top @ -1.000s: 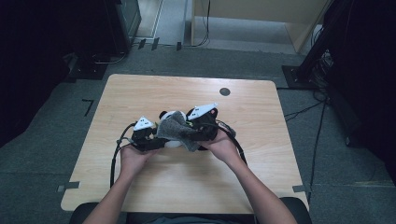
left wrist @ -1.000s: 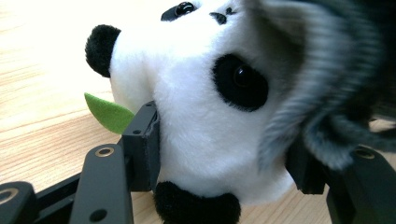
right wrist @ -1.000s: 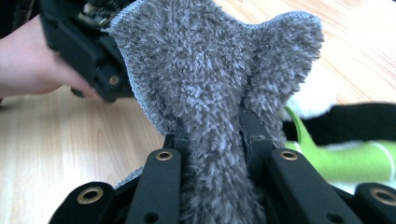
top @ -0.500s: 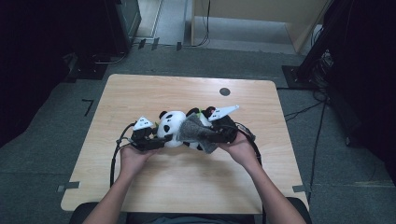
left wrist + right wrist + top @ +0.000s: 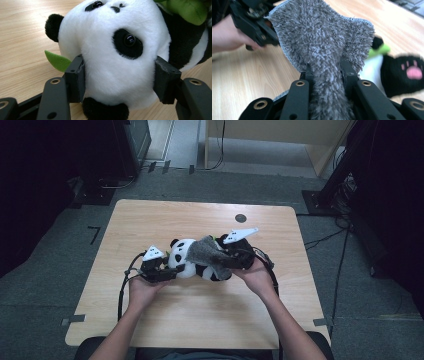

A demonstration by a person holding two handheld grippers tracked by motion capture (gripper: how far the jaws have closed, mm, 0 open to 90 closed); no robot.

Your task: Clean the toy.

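The left tool [image 5: 117,82] pinches the head of a plush panda [image 5: 117,50], one black pad pressed into each side of the white fur, below the eye patches. In the high view this left tool [image 5: 167,271] sits at the panda's [image 5: 181,256] left end, held in the person's left hand [image 5: 142,287], with its cable looping down toward the counter's near edge.

The right tool [image 5: 325,72] is pressed together on a shaggy grey cloth [image 5: 322,35]; the fabric bunches between its two pads and fans out wide beyond them. From above, the right tool [image 5: 231,260] comes in from the panda's right, cradled in the right hand [image 5: 255,276], and the grey cloth [image 5: 204,251] lies draped over the toy's middle.

The panda lies on its side near the centre of the wooden counter [image 5: 200,320], its head toward the left tool. A green leaf [image 5: 57,61] pokes out beside its head, and in the right gripper view a black paw with pink pads [image 5: 409,72] lies on the counter to the right of the cloth. A small dark round mark [image 5: 241,218] sits toward the counter's far edge, well apart from the toy.
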